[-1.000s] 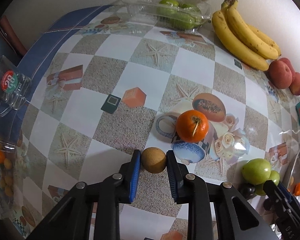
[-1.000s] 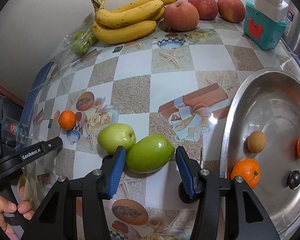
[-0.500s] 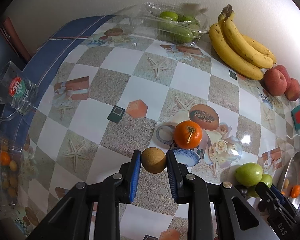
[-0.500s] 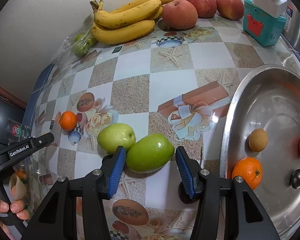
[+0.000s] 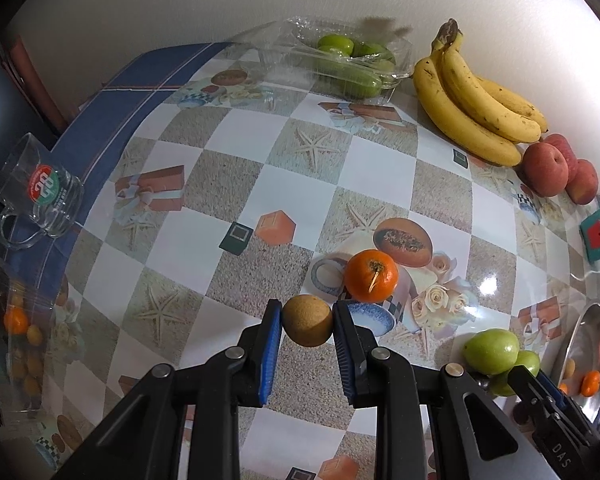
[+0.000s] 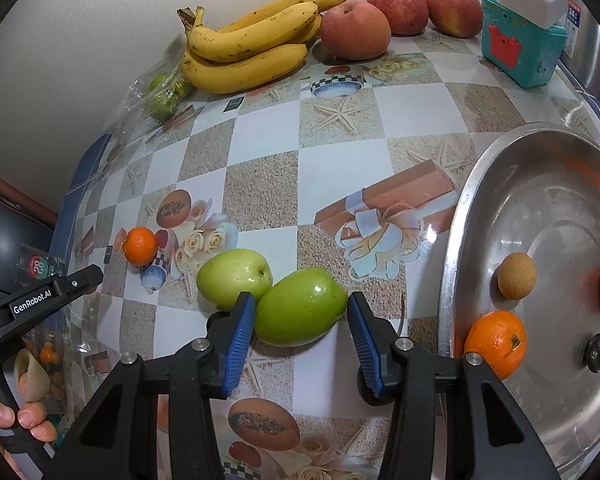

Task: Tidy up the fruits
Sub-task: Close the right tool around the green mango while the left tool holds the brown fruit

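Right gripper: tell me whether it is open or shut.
Open. The right gripper has its blue pads spread around the nearer green apple, with a gap at the right pad.

I read "GenRobot.AI" on the left gripper (image 6: 56, 294) and "DAS" on the right gripper (image 5: 560, 450). The glass mug (image 5: 40, 190) shows "28".

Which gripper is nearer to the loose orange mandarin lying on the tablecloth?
Left. The left gripper, shut on a small brown fruit, sits just beside the mandarin. The right gripper is farther off, straddling a green apple.
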